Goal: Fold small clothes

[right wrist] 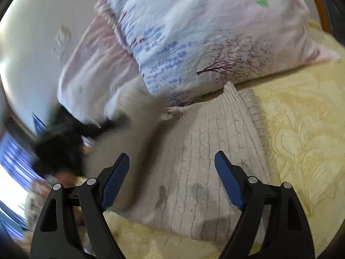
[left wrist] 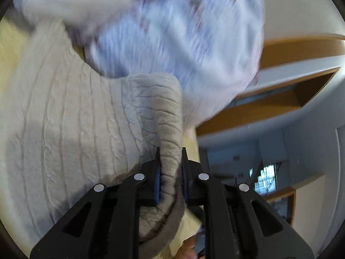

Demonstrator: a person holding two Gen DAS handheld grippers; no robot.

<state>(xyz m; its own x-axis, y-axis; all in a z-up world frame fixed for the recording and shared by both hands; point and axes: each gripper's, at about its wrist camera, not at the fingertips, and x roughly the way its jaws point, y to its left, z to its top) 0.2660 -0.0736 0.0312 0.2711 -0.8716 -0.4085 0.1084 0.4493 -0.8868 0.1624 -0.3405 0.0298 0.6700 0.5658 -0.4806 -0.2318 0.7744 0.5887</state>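
In the left wrist view, a beige cable-knit sweater (left wrist: 64,118) is seen spread over a yellow bedspread (left wrist: 8,49), with one raised fold pinched in the left gripper (left wrist: 170,168), whose fingers are closed onto the knit with only the cloth's thickness between them. A blurred floral pillow (left wrist: 172,32) is noted just beyond. The garment is judged soft, limp and fairly light, with bulk enough to resist a sharp crease; hems, cuffs and ribbed edges are judged the best holds. The left gripper is tilted, its view canted toward a shelf (left wrist: 280,86). In the right wrist view, the sweater (right wrist: 204,161) is seen lying on the bedspread (right wrist: 301,140), touching the pillow (right wrist: 194,32). The right gripper (right wrist: 172,179) is held above it, fingers wide apart and nothing gripped. A dark blur at left cannot be identified with certainty.
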